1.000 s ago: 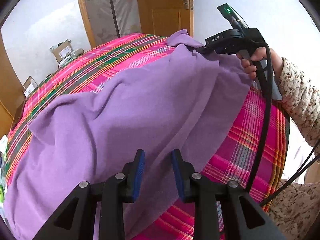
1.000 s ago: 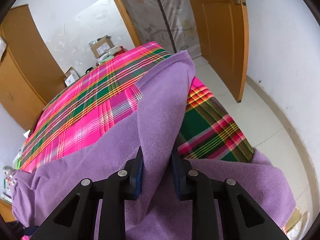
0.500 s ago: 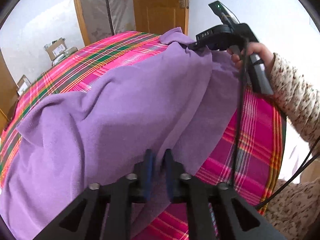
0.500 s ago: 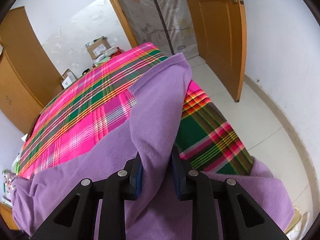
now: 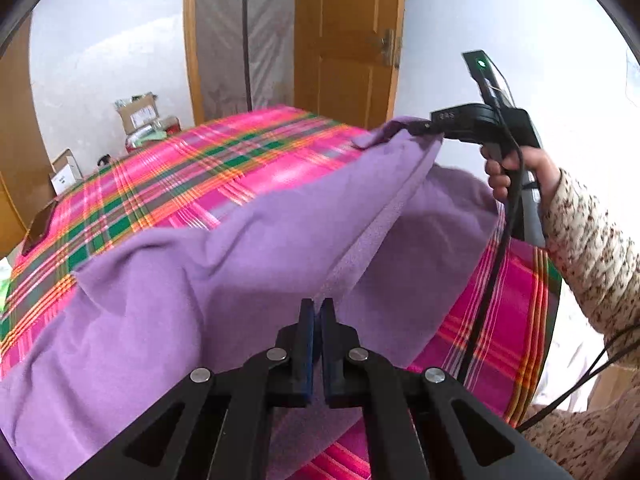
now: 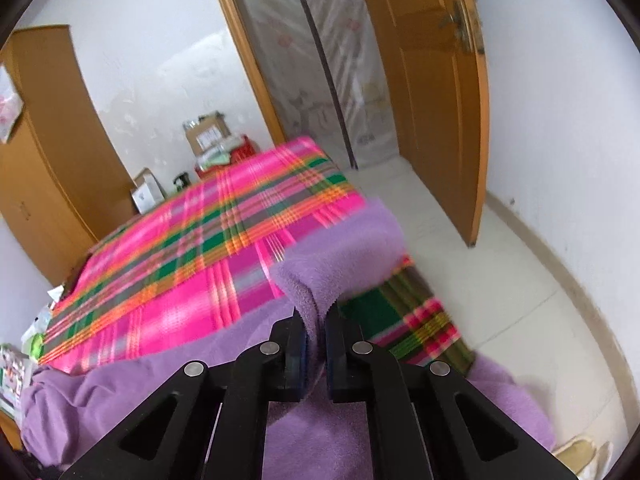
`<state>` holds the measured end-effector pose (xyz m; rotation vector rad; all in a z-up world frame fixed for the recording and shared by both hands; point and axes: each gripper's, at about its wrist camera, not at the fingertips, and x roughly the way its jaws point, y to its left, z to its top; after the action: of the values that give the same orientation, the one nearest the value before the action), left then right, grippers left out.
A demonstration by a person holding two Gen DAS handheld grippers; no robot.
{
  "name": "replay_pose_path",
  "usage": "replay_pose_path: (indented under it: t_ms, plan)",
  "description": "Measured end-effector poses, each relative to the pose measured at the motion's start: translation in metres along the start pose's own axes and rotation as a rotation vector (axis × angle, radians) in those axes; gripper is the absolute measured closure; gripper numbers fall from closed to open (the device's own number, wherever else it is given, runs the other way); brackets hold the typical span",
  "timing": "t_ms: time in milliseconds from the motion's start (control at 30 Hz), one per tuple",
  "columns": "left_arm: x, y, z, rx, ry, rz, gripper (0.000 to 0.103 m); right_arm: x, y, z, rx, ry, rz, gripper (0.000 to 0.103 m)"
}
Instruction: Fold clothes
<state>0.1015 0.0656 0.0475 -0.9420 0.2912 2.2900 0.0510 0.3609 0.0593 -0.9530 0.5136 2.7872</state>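
We are pinching purple garment [image 5: 240, 264] edge in left hand-held gripper [image 5: 317, 310], clamped tight. Right hand-held gripper [image 6: 316, 320] closing on same edge nearer door [image 6: 436, 92]. Garment draping over plaid bed [image 5: 192, 176]. Judging: keep edge taut, lift evenly.

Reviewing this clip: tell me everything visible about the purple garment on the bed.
The purple garment is a plain, fuzzy, fleece-like fabric, with no print visible. It lies spread and rumpled over the pink plaid bedspread, part of it hanging over the bed's edge. The left gripper is shut on one edge; the right gripper, jaws closing, has a raised fold between its pads. The stretch between the two grippers forms a lifted ridge.
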Motion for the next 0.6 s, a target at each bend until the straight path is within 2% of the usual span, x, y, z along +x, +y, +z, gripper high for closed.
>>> replay_pose_path:
  t_ms: [167,300,467,600]
  plan:
    - [-0.013,-0.005,0.006,0.007,-0.052,0.017,0.1,-0.031,0.005,0.008,-0.024,-0.094,-0.001,0.096]
    - [-0.021,-0.011,0.007,0.013,-0.073,-0.001,0.1,-0.054,0.005,0.011,-0.052,-0.153,-0.021,0.096]
    - [-0.018,-0.022,0.002,0.045,-0.054,-0.017,0.1,-0.078,-0.004,0.0,-0.067,-0.198,-0.049,0.096]
    - [-0.005,-0.036,-0.007,0.093,0.0,-0.025,0.1,-0.086,-0.022,-0.018,-0.038,-0.188,-0.082,0.096]
